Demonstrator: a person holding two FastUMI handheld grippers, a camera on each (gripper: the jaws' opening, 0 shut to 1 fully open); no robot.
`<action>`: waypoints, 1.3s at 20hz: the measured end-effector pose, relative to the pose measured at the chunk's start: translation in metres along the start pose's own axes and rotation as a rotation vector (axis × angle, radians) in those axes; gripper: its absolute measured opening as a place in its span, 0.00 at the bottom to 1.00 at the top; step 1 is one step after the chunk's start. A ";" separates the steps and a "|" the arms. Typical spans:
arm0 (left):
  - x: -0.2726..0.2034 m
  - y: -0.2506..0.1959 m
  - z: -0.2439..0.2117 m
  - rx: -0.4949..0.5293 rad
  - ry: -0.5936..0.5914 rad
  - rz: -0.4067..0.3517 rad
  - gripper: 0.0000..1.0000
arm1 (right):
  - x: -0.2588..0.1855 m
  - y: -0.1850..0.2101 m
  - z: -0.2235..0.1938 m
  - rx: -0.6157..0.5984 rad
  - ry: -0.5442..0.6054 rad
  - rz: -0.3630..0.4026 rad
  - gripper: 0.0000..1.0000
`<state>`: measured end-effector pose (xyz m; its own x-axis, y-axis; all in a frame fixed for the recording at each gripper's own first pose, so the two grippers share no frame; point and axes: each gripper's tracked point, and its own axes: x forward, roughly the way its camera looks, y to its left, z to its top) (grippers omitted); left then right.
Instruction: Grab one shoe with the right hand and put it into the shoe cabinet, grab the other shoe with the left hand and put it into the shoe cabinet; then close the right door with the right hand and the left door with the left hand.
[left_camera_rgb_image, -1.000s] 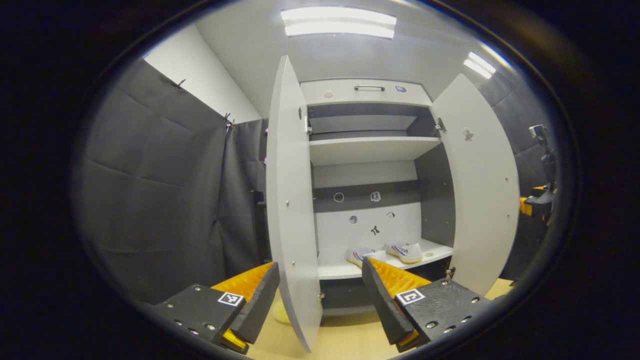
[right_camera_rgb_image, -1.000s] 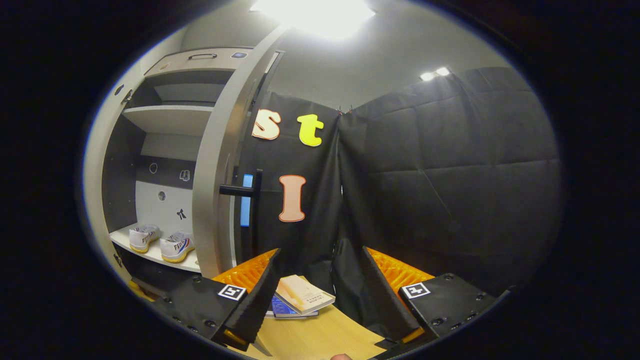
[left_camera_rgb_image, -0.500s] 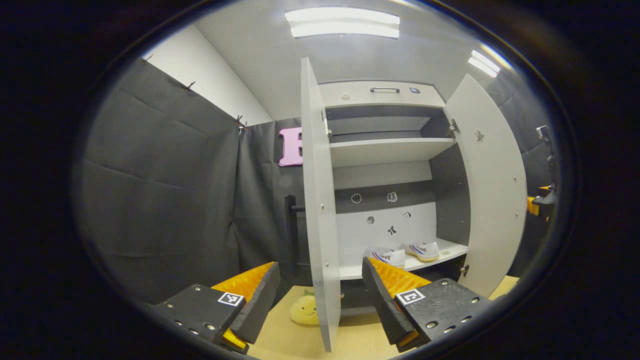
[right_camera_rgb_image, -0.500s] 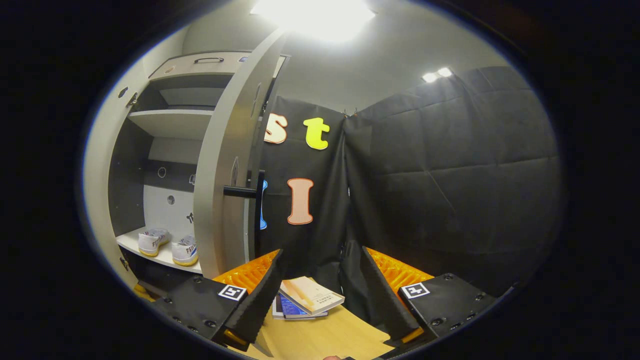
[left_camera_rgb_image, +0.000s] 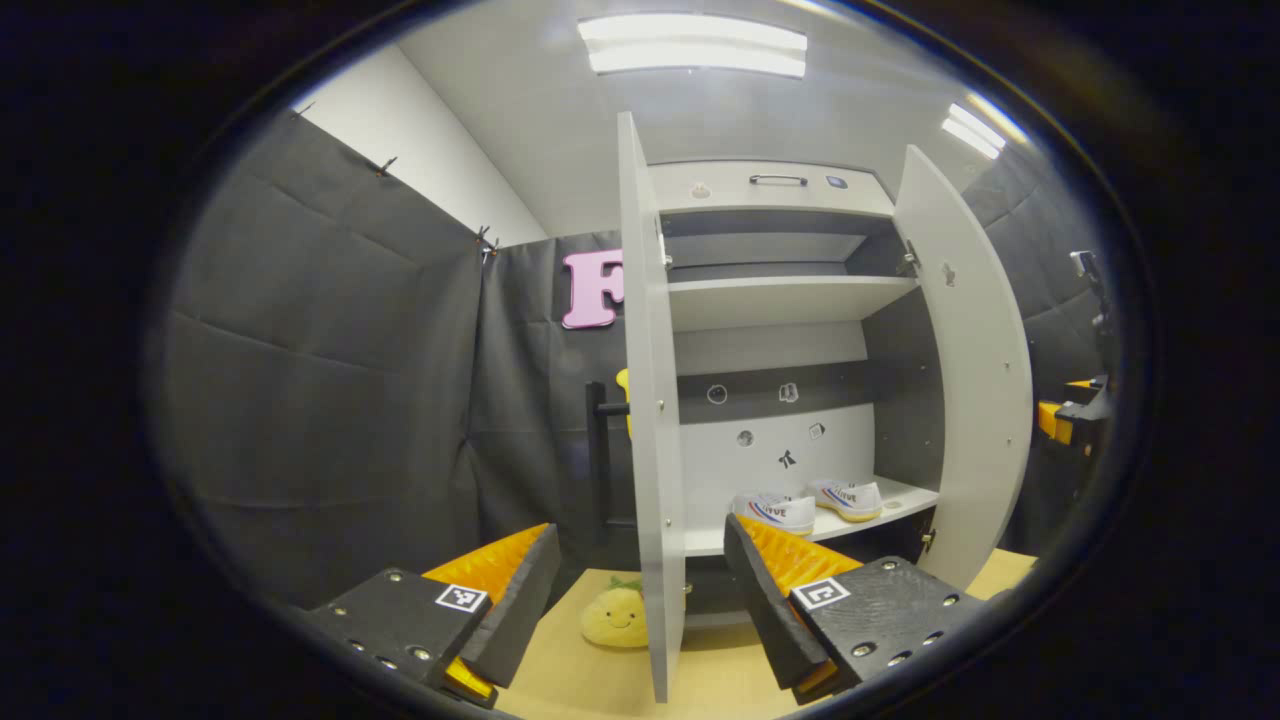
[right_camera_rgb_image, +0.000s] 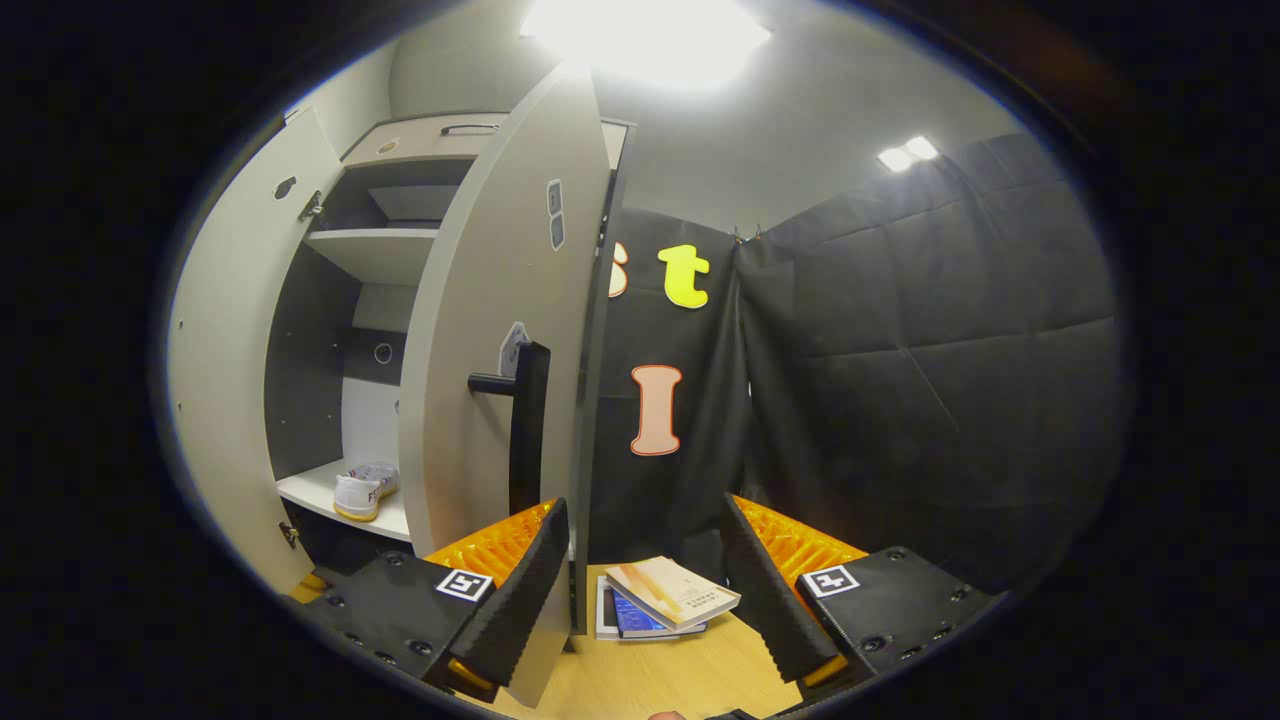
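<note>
Right door (right_camera_rgb_image: 500, 330) hides one shoe (right_camera_rgb_image: 365, 490); left gripper (left_camera_rgb_image: 640, 600) and right gripper (right_camera_rgb_image: 645, 590) gape wide, holding nothing

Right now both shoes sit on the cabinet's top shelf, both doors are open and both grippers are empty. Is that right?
Not quite: the shoes sit on the bottom shelf, as the left gripper view shows. The left door and right door are open, and the left gripper and right gripper are empty.

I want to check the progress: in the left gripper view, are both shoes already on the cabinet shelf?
Yes, both shoes sit side by side on the lower shelf, between the two open doors.
</note>
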<state>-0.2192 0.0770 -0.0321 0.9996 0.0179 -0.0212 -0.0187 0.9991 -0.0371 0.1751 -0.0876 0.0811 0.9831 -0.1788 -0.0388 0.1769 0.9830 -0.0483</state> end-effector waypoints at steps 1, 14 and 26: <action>-0.002 0.002 0.000 0.001 0.002 0.008 0.94 | 0.000 0.005 0.001 -0.001 -0.002 0.009 0.97; -0.009 0.026 -0.005 0.004 0.016 0.125 0.94 | 0.012 0.068 -0.001 0.010 -0.005 0.178 0.97; 0.000 0.062 0.002 0.027 -0.008 0.231 0.94 | -0.025 0.074 -0.018 0.058 0.013 0.258 0.99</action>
<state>-0.2203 0.1386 -0.0323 0.9690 0.2464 -0.0177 -0.2465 0.9691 -0.0051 0.1631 -0.0111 0.0600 0.9954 0.0781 -0.0551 -0.0770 0.9968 0.0224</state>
